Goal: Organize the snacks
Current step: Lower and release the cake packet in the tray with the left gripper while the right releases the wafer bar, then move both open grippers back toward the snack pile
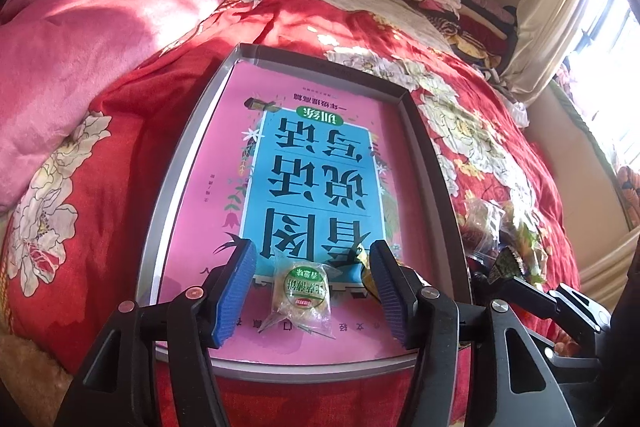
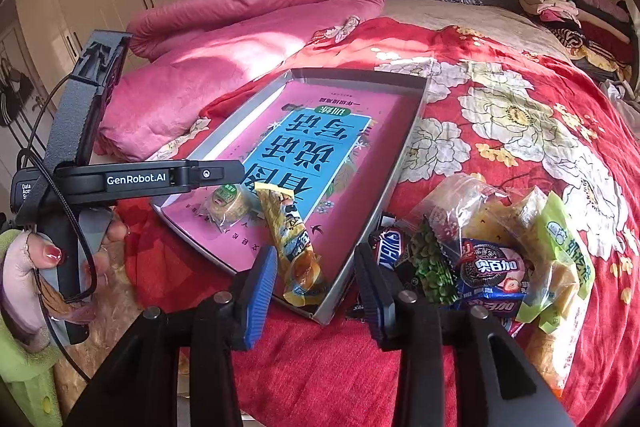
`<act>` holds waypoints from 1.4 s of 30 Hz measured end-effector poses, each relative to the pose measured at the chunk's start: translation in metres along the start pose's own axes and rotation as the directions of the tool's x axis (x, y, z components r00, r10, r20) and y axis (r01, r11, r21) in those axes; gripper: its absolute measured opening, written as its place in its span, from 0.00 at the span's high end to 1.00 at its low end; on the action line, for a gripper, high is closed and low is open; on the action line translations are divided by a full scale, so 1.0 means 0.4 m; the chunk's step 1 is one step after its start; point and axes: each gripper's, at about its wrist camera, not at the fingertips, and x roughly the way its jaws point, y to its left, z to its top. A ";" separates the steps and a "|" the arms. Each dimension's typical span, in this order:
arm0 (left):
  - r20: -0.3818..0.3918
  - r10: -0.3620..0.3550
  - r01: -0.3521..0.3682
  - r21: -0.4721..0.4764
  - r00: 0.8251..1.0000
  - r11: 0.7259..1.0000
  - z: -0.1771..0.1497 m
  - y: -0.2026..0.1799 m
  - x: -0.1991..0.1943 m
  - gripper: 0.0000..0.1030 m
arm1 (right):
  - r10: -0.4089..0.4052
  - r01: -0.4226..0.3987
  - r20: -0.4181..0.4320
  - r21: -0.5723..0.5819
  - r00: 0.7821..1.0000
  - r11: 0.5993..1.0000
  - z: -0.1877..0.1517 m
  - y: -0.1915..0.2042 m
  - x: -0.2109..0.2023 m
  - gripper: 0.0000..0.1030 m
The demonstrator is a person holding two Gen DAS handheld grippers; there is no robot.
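Note:
A shallow grey tray (image 1: pixel 188 131) (image 2: pixel 404 143) lined with a pink and blue book cover lies on the bed. A round green-labelled pastry packet (image 1: pixel 304 289) (image 2: pixel 228 203) lies at its near end, between the open fingers of my left gripper (image 1: pixel 312 291), which does not hold it. A long yellow snack packet (image 2: pixel 292 239) lies in the tray beside it, in front of my right gripper (image 2: pixel 316 279), which is open and empty. A pile of loose snacks (image 2: pixel 488 247) (image 1: pixel 500 231) lies on the bedspread right of the tray.
The red flowered bedspread (image 2: pixel 500 99) covers the bed. A pink quilt (image 2: pixel 240 39) is heaped at the left. Folded clothes (image 2: pixel 568 11) are stacked at the far right by the headboard. A person's hand (image 2: pixel 40 259) holds the left gripper's handle.

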 end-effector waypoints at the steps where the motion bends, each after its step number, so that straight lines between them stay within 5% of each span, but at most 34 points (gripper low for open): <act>1: 0.010 -0.008 0.008 0.003 1.000 1.000 0.001 -0.004 -0.005 0.39 | 0.001 -0.001 0.013 0.000 1.000 1.000 0.002 0.000 -0.007 0.58; 13: 0.086 -0.056 0.047 0.108 0.995 0.993 -0.002 -0.064 -0.047 0.27 | -0.036 0.035 0.088 0.004 0.996 0.999 0.011 -0.011 -0.054 0.48; 42: 0.114 -0.133 0.098 0.271 0.985 0.958 -0.053 -0.176 -0.086 0.25 | -0.181 0.163 0.199 0.103 0.963 0.981 0.011 -0.116 -0.187 0.40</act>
